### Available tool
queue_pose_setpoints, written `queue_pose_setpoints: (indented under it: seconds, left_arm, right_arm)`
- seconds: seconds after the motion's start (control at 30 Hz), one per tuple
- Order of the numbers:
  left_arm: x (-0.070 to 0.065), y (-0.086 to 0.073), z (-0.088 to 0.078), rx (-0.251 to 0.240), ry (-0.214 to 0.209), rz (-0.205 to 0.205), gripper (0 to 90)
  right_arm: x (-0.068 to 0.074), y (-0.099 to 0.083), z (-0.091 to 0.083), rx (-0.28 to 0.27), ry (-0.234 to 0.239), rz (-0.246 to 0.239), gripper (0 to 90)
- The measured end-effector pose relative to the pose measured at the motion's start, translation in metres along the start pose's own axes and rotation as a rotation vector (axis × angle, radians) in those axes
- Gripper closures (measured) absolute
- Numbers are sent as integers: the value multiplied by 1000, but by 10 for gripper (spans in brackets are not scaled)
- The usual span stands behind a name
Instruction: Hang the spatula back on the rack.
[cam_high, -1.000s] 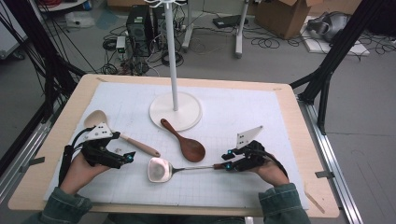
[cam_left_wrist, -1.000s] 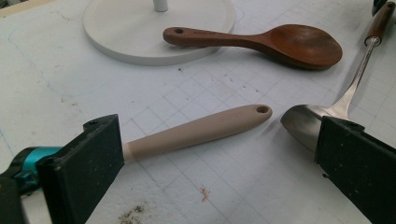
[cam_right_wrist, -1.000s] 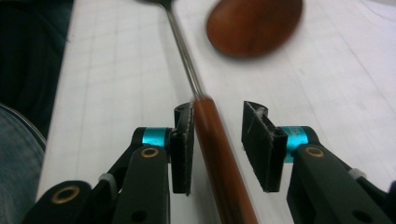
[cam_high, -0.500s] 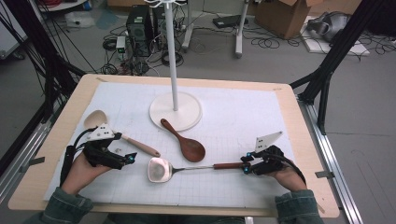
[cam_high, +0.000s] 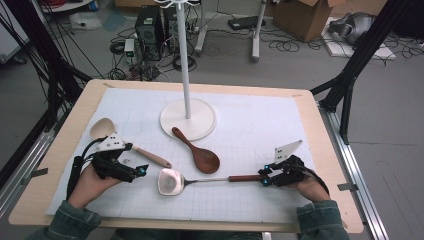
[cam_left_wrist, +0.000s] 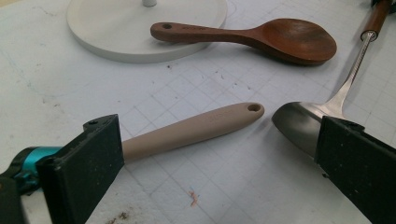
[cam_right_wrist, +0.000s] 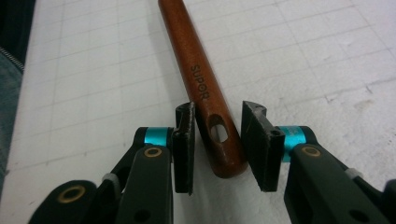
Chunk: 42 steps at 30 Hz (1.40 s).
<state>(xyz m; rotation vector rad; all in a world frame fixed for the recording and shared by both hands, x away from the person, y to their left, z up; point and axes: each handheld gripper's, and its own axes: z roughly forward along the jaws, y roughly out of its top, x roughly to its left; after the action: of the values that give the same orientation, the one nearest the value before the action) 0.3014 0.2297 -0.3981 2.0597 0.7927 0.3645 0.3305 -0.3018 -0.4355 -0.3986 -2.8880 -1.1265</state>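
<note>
Your right gripper (cam_right_wrist: 217, 140) straddles the wooden handle end of the metal ladle (cam_high: 172, 181); its jaws have just been closing, yet gaps show on both sides, so it grips nothing. The ladle lies on the white mat (cam_high: 250, 125). Your left gripper (cam_high: 135, 171) stands wide open beside the beige spatula (cam_left_wrist: 187, 130).

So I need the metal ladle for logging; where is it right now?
In the high view the metal ladle lies near the table's front edge, its bowl beside the left gripper and its wooden handle end between the right gripper jaws.
</note>
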Motion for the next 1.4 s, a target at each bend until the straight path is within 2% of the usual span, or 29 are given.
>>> queue_pose_setpoints:
  seconds: [0.17,0.33,0.53,0.63,0.77,1.0,1.23,1.4]
  left_arm:
    - [-3,2,2,-6,-10,-3,18]
    - [-6,4,5,-5,-18,6,17]
    - [-11,7,10,2,-32,17,18]
    - [-12,7,11,2,-38,20,18]
    - [-12,7,10,2,-37,19,18]
    - [-11,7,11,4,-40,22,18]
    - [-12,8,11,5,-49,29,18]
    - [-14,9,13,6,-58,36,27]
  right_arm:
    - [2,4,-3,-4,5,-23,682]
    - [4,7,-6,-31,7,-34,691]
    - [6,18,-10,-47,4,-60,698]
    - [6,25,-3,-29,18,-79,703]
    - [3,28,11,2,34,-81,706]
    - [0,35,28,1,56,-90,707]
    - [-1,39,41,-14,54,-86,673]
    - [0,40,42,-17,52,-100,691]
